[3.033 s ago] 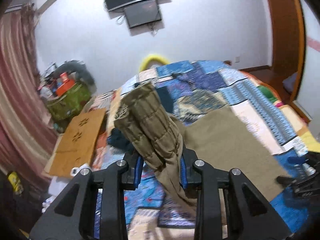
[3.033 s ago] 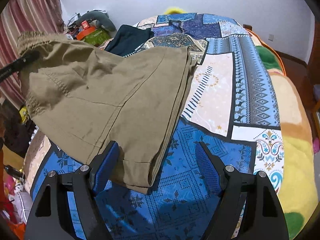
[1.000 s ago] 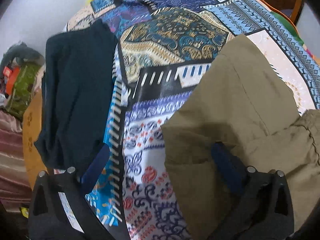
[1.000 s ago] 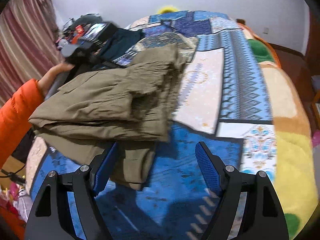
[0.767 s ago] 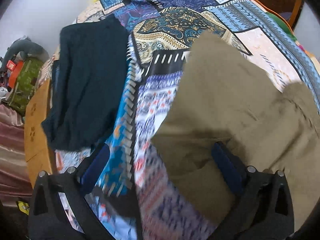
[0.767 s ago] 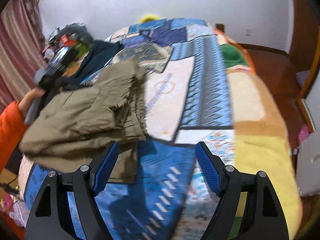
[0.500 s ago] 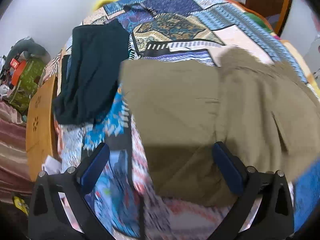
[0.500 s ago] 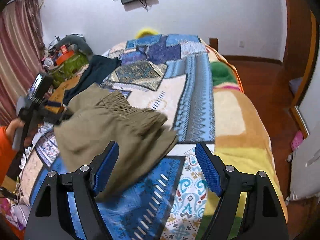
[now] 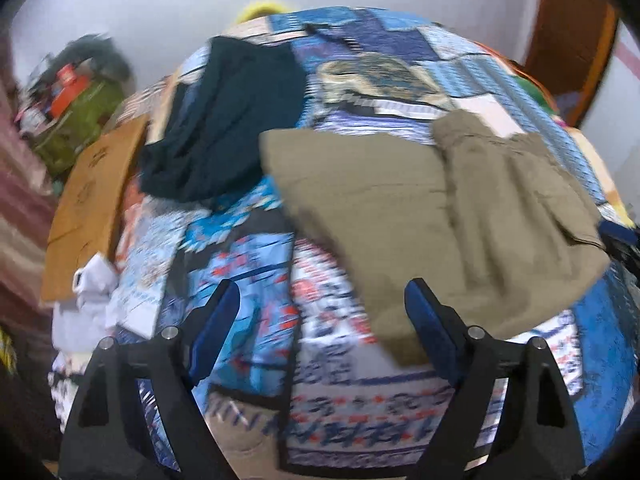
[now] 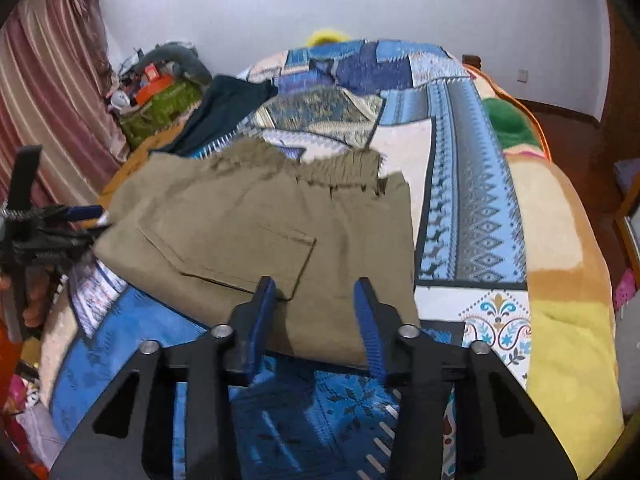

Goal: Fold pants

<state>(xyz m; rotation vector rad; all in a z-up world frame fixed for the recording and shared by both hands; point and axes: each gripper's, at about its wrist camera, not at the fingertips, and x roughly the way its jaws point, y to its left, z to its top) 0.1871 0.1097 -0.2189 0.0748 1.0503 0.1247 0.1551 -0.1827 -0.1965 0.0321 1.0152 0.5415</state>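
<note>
The olive pants (image 10: 260,220) lie folded flat on the patchwork bedspread (image 10: 460,184), back pocket up and elastic waistband at the far edge. My right gripper (image 10: 314,314) hovers over their near edge. Its jaws are closing, the pads stand apart, and the cloth below shows between them without being pinched. In the left wrist view the pants (image 9: 420,208) sit right of centre. My left gripper (image 9: 320,320) is drawn back over bare bedspread, jaws wide and closing slightly, with the pants' near corner beside its right pad. A hand holds that left gripper (image 10: 52,224) at the pants' left side.
A dark teal garment (image 9: 224,120) lies on the bed beyond the pants. A cardboard sheet (image 9: 92,200), a white item (image 9: 92,280) and a green bag with clutter (image 10: 160,104) are off the bed's left side by the striped curtain (image 10: 48,100). Wooden floor (image 10: 568,128) lies to the right.
The pants, held up by the left gripper before, now lie folded flat on the bed. Both grippers have pulled back from them, and the right jaws have narrowed.
</note>
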